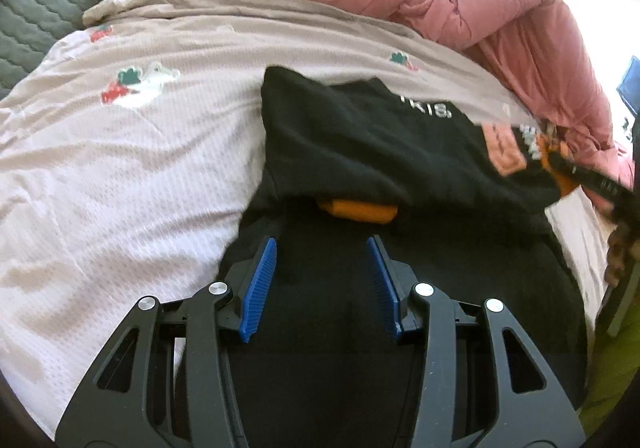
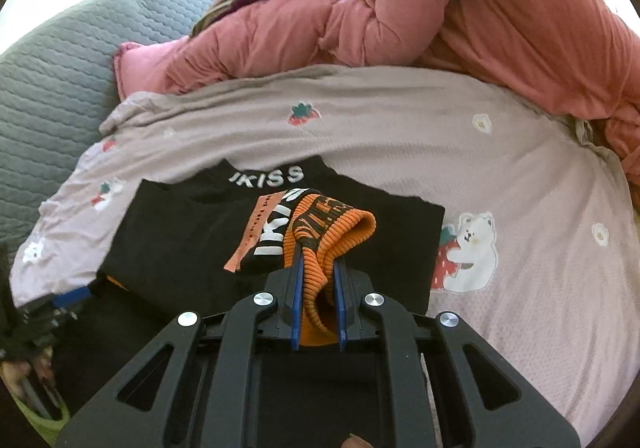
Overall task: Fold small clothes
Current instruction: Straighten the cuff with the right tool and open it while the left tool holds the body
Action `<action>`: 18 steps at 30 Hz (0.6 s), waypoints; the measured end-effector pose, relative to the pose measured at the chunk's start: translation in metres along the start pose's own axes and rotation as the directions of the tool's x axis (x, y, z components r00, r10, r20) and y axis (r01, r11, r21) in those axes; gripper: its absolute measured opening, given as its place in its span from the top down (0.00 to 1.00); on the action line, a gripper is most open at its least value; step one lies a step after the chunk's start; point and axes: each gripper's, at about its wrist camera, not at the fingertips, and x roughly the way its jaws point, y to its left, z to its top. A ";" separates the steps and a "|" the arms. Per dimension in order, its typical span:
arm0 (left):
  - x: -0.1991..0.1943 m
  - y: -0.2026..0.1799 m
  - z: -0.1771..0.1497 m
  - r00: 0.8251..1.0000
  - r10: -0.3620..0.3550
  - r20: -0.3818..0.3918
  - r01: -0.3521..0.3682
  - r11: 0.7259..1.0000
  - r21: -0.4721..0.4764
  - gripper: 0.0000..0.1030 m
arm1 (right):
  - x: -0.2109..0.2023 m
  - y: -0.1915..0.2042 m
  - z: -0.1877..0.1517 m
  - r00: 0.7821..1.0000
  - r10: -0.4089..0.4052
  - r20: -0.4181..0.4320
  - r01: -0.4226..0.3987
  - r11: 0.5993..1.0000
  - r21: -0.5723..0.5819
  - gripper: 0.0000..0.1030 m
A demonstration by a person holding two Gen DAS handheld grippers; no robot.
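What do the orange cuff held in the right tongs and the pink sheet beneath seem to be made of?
Orange cuff: ribbed knit, probably cotton blend; parallel raised ribs, matte. Pink sheet: thin woven or waffle-textured cotton-like fabric; fine grid texture, soft wrinkles, printed strawberries. Exact fibres cannot be told.

Ribbed knit orange cuff point(image 2: 320, 248); matt black sweater point(image 2: 192, 232) (soft cloth); waffle-textured sheet point(image 2: 520, 176).

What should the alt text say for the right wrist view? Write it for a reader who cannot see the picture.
The right claw is shut on the orange ribbed cuff of a black garment, which lies on a pale pink bedsheet printed with strawberries and a bear. A bunched pink duvet lies behind it.
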 end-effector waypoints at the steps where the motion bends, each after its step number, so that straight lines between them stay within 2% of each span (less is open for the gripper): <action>1: -0.001 0.000 0.004 1.000 0.003 0.006 -0.003 1.000 -0.002 0.62 | 0.001 -0.001 -0.003 1.000 -0.007 -0.003 0.007 1.000 -0.001 0.89; 5: 0.001 -0.011 0.026 1.000 0.003 0.021 -0.003 1.000 0.001 0.62 | 0.007 -0.002 -0.009 0.999 -0.031 -0.012 0.031 1.000 -0.003 0.89; 10: 0.023 -0.037 0.049 1.000 -0.008 0.013 0.008 0.999 0.034 0.62 | 0.010 -0.002 -0.012 0.999 -0.046 -0.023 0.046 0.999 -0.008 0.88; 15: 0.056 -0.038 0.049 0.997 0.040 -0.058 -0.037 0.998 0.057 0.62 | 0.012 -0.002 -0.012 0.998 -0.052 -0.026 0.052 0.999 -0.015 0.88; 18: 0.067 -0.030 0.040 0.996 0.032 -0.078 -0.029 0.999 0.039 0.62 | 0.015 -0.002 -0.013 0.997 -0.067 -0.037 0.066 0.998 -0.020 0.87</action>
